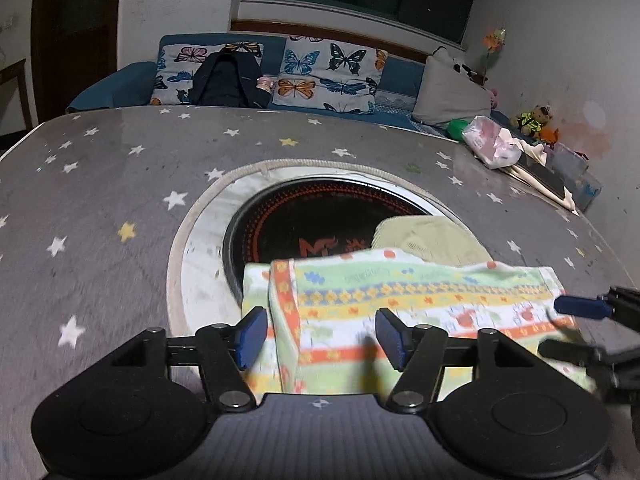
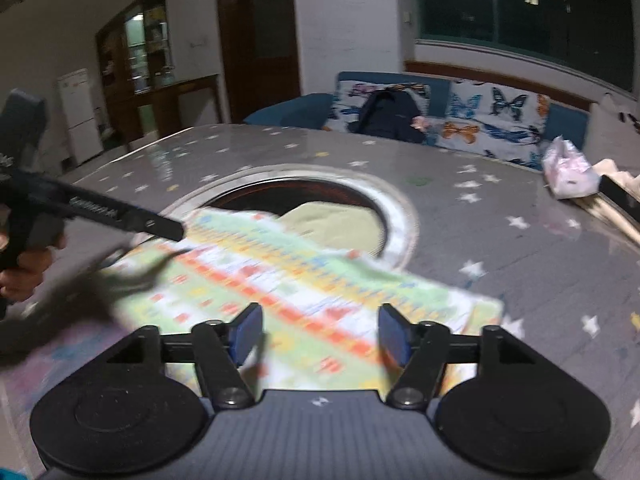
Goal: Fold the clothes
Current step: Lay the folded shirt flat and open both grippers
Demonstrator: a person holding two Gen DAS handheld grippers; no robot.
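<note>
Striped cloth [image 1: 400,312] lies flat on star-patterned desk [image 1: 100,184], far edge over round black hob [image 1: 304,220]. Left hand-held gripper [image 1: 320,338] – jaws wide, nothing gripped, above cloth. Right hand-held gripper [image 2: 320,336] – likewise wide, empty, over cloth.

The folded patterned cloth [image 1: 400,312] is lying flat, partly overhanging the round burner recess [image 1: 320,220]. Grey table [image 1: 100,200] to its left is lying bare. A plastic bag [image 1: 494,142] and clutter are occupying the far right edge.

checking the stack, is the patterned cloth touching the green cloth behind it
Touching. In the left wrist view the patterned cloth overlaps the near edge of the green cloth, no gap between them.
</note>
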